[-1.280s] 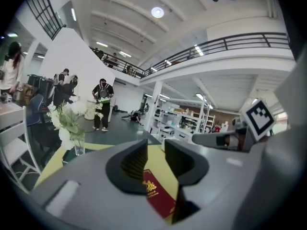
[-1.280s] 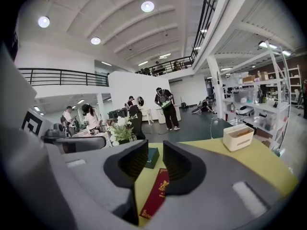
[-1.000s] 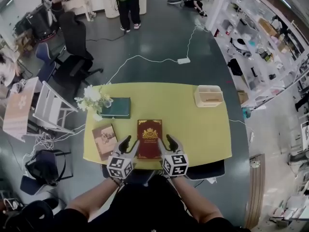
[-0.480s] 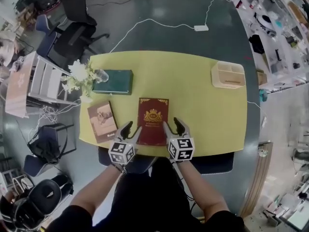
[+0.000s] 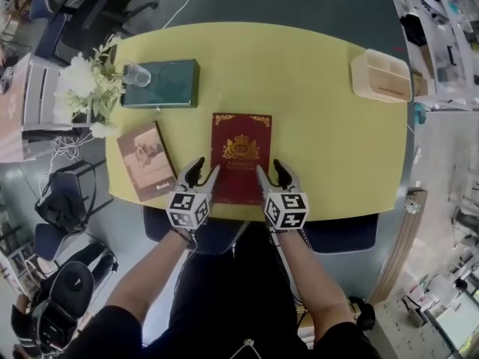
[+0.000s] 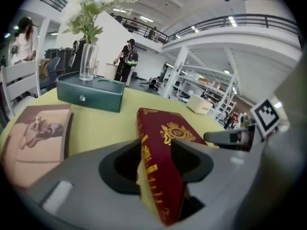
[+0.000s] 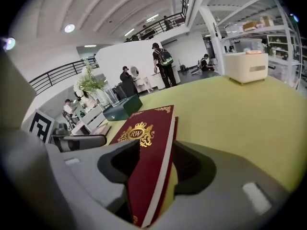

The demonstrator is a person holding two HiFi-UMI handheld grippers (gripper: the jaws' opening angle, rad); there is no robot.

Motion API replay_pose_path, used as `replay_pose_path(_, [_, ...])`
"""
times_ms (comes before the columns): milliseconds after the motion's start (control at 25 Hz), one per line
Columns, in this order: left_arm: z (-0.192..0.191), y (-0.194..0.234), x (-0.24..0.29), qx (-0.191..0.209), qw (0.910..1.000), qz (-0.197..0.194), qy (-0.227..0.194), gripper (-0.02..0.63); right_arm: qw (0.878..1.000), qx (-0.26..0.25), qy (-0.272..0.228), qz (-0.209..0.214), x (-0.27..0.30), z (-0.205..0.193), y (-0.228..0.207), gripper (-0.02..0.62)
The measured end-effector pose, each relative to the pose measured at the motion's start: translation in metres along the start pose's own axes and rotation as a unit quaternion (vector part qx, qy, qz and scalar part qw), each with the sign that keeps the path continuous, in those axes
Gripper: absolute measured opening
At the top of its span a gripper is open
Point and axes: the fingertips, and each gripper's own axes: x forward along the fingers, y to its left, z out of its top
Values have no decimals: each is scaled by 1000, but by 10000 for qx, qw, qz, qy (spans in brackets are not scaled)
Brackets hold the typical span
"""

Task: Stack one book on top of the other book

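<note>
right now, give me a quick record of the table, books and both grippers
target book: dark red hardcover book with gold crest, flat on yellow table
other book: tan picture-cover book, to its left, apart
left gripper: open, jaws just been opening, red book's spine edge between them
right gripper: open, just been opening, page edge between jaws
stacked: no

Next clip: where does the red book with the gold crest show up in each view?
Head view: red book at centre, on the yellow table's near half.
Left gripper view: red book lower centre, spine facing the camera.
Right gripper view: red book lower centre, page edge at its right.
Shared landmark: the green box, beyond the book to its left in all three.
</note>
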Motion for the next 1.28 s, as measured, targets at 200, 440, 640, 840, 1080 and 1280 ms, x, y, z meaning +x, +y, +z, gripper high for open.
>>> replay_pose_path(200, [-9,-1,7,-179,9998,-114,-37,197,9997,221,0,125,3,-13,0,213])
replay_pose_path(440, [-10,-6,11,-315,9993,-112,-138,177,9993,279,0,263,10,-23,12,195])
replay_pose_path(640, [-8,-4,11,-394,9987,68,-311,170,9992,371,-43,137,12,-22,12,185])
replay_pose_path(840, [-7,-11,11,-355,9988,162,-305,170,9994,292,-169,52,5,-15,10,173])
replay_pose_path(1080, [-1,-36,16,-329,9987,128,-380,170,9990,339,-281,-32,-10,-4,-11,167])
replay_pose_path(1280, [5,-59,30,-307,9987,25,-404,172,9983,416,-360,-176,-23,1,-34,167])
